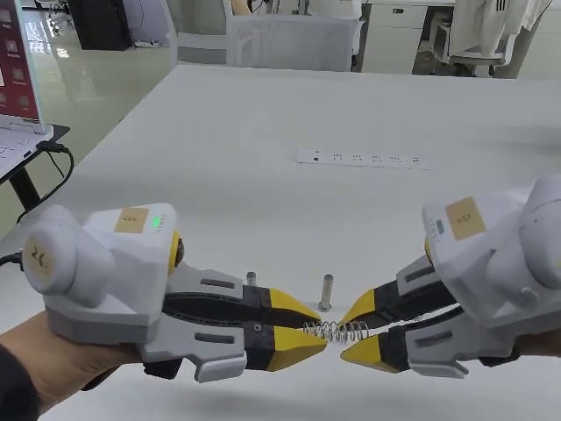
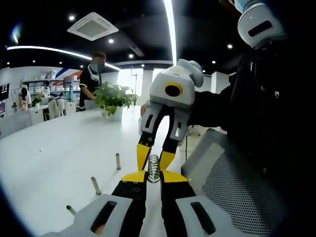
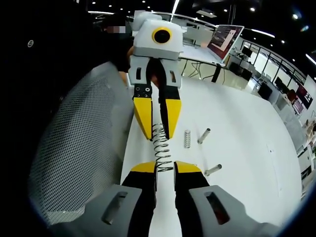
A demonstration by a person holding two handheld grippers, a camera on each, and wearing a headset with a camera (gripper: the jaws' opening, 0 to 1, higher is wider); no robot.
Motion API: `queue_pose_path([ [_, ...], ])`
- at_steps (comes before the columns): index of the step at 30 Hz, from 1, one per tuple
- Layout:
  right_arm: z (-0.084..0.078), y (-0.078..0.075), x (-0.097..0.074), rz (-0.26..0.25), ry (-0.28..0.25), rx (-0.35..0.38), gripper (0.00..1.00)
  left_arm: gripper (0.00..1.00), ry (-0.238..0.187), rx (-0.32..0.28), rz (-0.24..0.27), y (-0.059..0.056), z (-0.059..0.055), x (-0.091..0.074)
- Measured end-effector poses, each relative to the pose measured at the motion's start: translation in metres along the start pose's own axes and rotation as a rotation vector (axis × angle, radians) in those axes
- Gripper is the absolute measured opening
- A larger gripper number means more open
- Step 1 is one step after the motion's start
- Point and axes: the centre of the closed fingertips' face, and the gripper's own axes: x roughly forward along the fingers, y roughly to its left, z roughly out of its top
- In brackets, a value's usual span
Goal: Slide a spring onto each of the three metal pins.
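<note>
A short metal spring [image 1: 337,331] hangs level just above the white table [image 1: 263,175], stretched between both grippers. My left gripper [image 1: 318,333] is shut on its left end and my right gripper [image 1: 352,331] is shut on its right end. In the left gripper view the spring [image 2: 154,168] sits between my own yellow tips [image 2: 153,176], with the right gripper [image 2: 154,157] facing me. In the right gripper view the spring [image 3: 160,145] runs from my tips [image 3: 164,168] to the left gripper [image 3: 158,129]. Two upright pins [image 1: 326,292] [image 1: 251,279] stand just behind; three pins [image 2: 118,161] [image 2: 96,185] [image 2: 70,210] show in the left gripper view.
A white power strip [image 1: 364,159] lies further back on the table. A laptop [image 1: 16,132] sits on a stand at the left, with a cable hanging. A mesh chair back [image 3: 74,143] is close behind the grippers. A person [image 2: 93,74] and a plant [image 2: 113,96] are far off.
</note>
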Motion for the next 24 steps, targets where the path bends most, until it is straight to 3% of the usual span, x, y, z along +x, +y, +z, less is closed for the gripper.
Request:
queue_pose_path([
  [12,0.005,0.002,-0.006,-0.002,-0.005,-0.003,0.09,0.03,0.004,0.007,-0.004,-0.001,-0.002,0.001],
  [24,0.019,0.01,-0.015,0.053,-0.053,0.035,0.09,0.02,0.043,0.03,-0.026,-0.007,-0.01,0.004],
])
